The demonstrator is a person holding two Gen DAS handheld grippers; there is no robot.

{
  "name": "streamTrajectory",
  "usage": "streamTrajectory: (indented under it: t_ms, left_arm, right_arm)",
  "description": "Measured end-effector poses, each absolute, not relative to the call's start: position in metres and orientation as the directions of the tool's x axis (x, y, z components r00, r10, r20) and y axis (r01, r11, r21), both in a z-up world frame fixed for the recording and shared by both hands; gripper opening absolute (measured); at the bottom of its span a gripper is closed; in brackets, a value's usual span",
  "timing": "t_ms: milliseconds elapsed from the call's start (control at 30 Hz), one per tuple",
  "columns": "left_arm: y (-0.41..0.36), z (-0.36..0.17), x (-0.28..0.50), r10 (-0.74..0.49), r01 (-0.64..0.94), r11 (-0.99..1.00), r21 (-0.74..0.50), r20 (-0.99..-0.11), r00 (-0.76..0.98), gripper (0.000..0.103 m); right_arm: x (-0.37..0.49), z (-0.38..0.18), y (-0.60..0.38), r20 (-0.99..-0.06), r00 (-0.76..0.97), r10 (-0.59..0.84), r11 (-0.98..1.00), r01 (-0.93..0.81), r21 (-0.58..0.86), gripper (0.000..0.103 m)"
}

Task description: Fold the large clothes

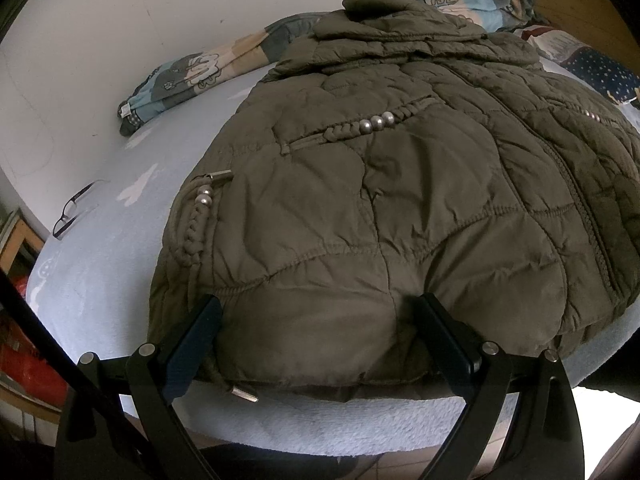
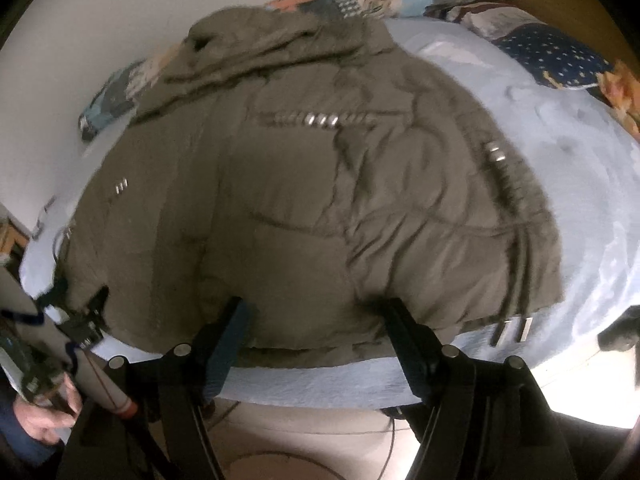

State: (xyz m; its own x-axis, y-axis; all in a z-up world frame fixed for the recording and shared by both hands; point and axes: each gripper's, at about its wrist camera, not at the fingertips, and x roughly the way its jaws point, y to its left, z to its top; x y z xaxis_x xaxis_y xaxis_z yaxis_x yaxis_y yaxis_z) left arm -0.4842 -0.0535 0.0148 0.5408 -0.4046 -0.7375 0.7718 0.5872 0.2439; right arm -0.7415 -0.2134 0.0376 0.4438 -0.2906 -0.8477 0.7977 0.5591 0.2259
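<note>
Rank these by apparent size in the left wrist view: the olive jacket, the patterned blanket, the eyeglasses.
1. olive jacket, nearest the camera, so partly inflated
2. patterned blanket
3. eyeglasses

1. My left wrist view looks forward and steeply down from the near edge of the bed, close over the hem of the olive jacket, between the left gripper fingers.
2. My right wrist view faces the same way from the same near edge, angled down between the right gripper fingers; the picture is blurred.
3. Both views share the jacket, the pale blue bed, the patterned bedding by the wall and the dark starred pillow.
4. The right view also catches the left gripper at its lower left, held by a hand.
</note>
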Motion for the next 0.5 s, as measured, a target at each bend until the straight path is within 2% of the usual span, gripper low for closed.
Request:
streamTrajectory:
  t_ms: [267, 500]
  left_arm:
    - [-0.053, 0.015, -0.484, -0.405, 0.773, 0.586, 0.244, -0.738, 0.540, 0.097]
    - [-0.052, 0.014, -0.483, -0.407, 0.775, 0.583, 0.244, -0.738, 0.538, 0.097]
  right_arm:
    - [-0.792, 0.056, -0.250, -0.809, 0.418, -0.414, 0.372, 0.889, 0.269, 0.076]
    - [-0.796, 0.036, -0.262, -0.850, 0.390, -0.354, 0.333, 0.902, 0.275, 0.076]
